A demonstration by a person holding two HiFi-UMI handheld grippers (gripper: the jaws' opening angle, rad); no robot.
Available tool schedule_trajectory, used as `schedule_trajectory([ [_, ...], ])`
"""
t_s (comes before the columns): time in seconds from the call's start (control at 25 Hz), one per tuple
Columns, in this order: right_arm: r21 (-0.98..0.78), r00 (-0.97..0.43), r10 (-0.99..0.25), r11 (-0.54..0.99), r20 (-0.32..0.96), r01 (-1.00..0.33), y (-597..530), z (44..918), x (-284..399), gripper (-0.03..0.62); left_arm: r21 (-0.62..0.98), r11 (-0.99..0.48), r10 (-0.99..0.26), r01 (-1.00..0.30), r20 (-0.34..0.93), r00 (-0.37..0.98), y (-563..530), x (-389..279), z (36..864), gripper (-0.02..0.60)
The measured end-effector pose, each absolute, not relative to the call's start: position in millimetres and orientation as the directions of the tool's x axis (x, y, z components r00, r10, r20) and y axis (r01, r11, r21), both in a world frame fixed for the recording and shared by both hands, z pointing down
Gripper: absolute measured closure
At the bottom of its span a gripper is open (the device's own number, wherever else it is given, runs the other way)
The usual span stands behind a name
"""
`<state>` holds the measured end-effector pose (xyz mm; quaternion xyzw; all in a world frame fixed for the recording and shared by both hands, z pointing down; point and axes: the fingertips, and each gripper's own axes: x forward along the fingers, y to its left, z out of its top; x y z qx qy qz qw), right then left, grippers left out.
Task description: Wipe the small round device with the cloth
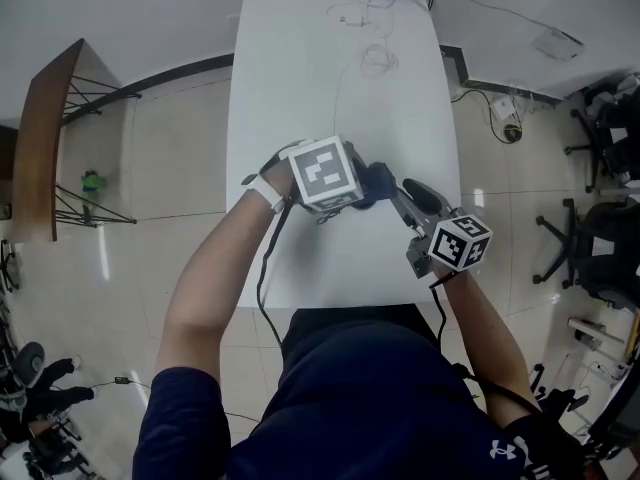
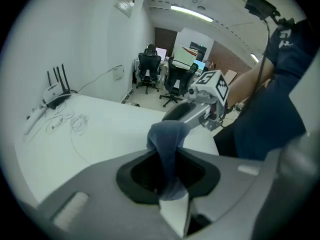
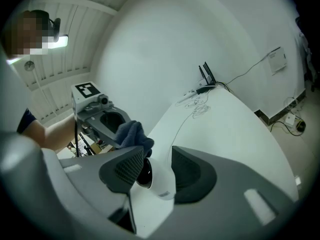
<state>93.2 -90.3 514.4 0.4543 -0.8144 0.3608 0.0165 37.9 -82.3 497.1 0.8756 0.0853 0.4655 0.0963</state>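
Left hand-held gripper (image 2: 168,180) pinches the blue cloth (image 2: 167,139); right hand-held gripper (image 3: 152,170) clamps the small round device (image 3: 160,183) above the tabletop (image 1: 330,88).

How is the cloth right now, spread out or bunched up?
Bunched up: the cloth is crumpled into a wad, pinched by the left gripper.

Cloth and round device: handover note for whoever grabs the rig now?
Left gripper: shut on the blue cloth, which bunches out past the jaws.
Right gripper: shut on the small round white device, held over the white table.
The cloth sits against the device's dark front.
Done: both things are in hand.
Left: wipe the device all round. How much is already wiped can't be told.
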Motion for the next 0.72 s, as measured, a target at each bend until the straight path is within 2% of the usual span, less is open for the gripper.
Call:
schedule_trajectory([
  [0.12, -0.592, -0.574, -0.741, 0.300, 0.349, -0.748, -86, 513, 103, 0.415, 0.340, -0.939, 0.323, 0.056, 0.812, 0.487, -99, 42, 522, 0.495],
  [0.32, -0.612, -0.538, -0.763, 0.244, 0.357, -0.752, -73, 519, 118, 0.416, 0.447, -0.892, 0.377, -0.063, 0.814, 0.442, -129, 39, 572, 0.495],
  [0.52, -0.636, -0.525, -0.773, 0.211, 0.356, -0.742, -63, 528, 130, 0.424, 0.388, -0.917, 0.343, -0.087, 0.882, 0.323, -130, 26, 616, 0.497],
  [0.72, -0.632, -0.529, -0.760, 0.207, 0.377, -0.747, -57, 536, 133, 0.427, 0.327, -0.939, 0.280, -0.104, 0.905, 0.319, -131, 27, 621, 0.497],
])
